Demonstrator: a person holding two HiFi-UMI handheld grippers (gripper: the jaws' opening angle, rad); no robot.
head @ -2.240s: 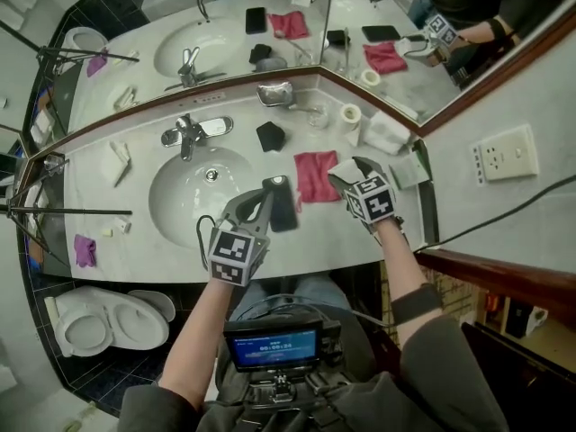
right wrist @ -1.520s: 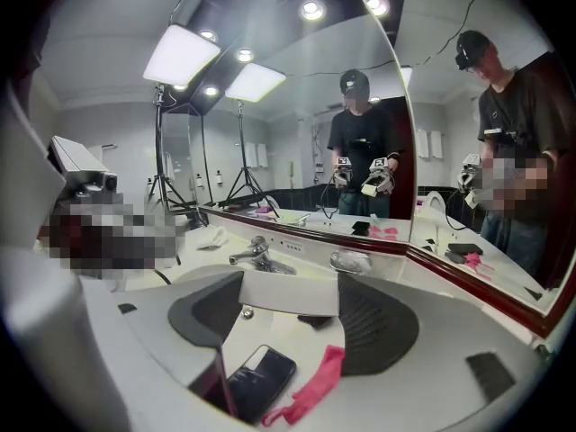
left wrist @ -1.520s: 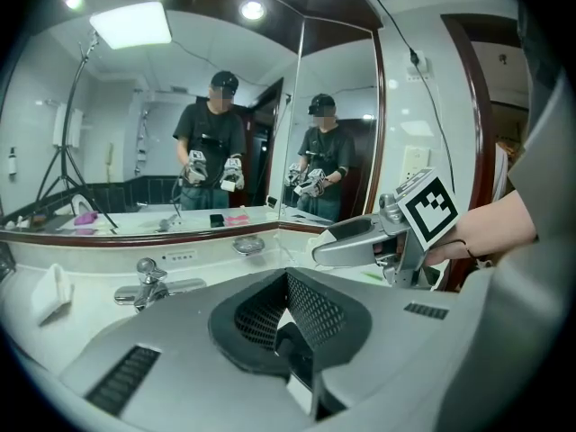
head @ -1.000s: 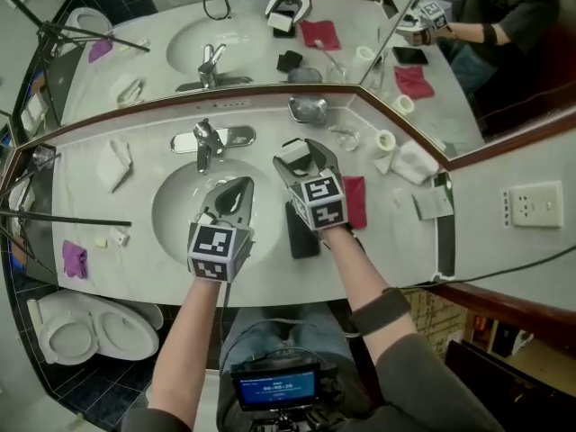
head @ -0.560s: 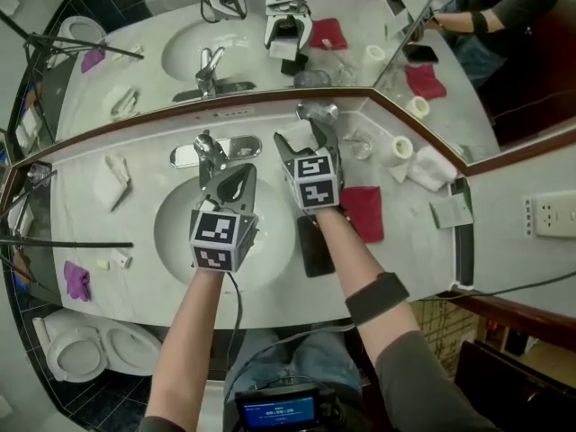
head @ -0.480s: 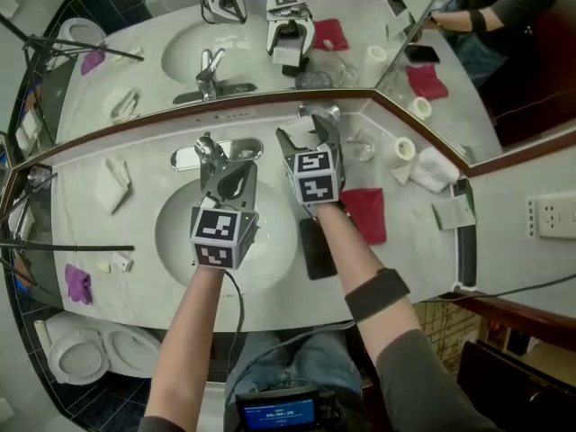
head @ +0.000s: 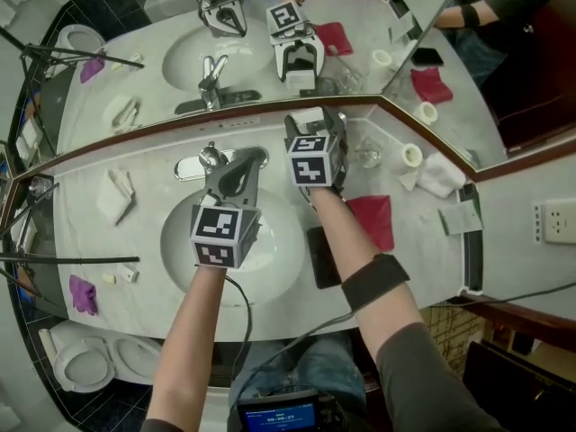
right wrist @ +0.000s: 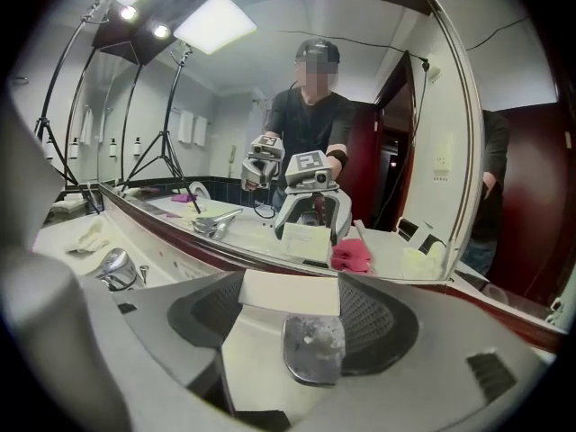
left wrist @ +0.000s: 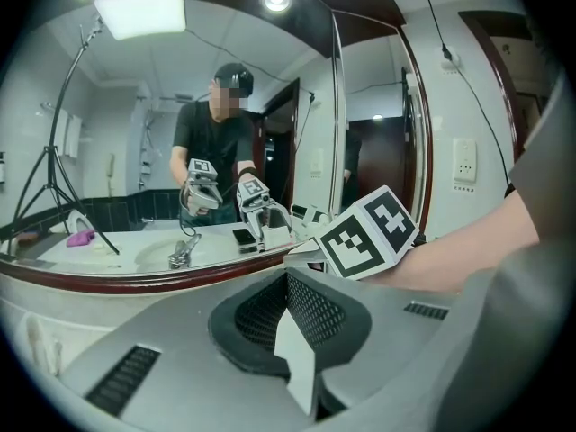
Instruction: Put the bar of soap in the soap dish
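Soap bar [right wrist: 290,292] clamped in right claw [head: 311,124], held over soap dish [right wrist: 313,349] near back edge of bench [head: 144,183], left claw [head: 238,162] closed, empty.

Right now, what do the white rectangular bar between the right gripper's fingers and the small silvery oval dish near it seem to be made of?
The white rectangular bar looks like solid soap: matt, opaque, with sharp edges and no shine. The small silvery oval dish seems to be polished metal, perhaps stainless steel: it is grey and reflective, with pale specks I cannot identify.
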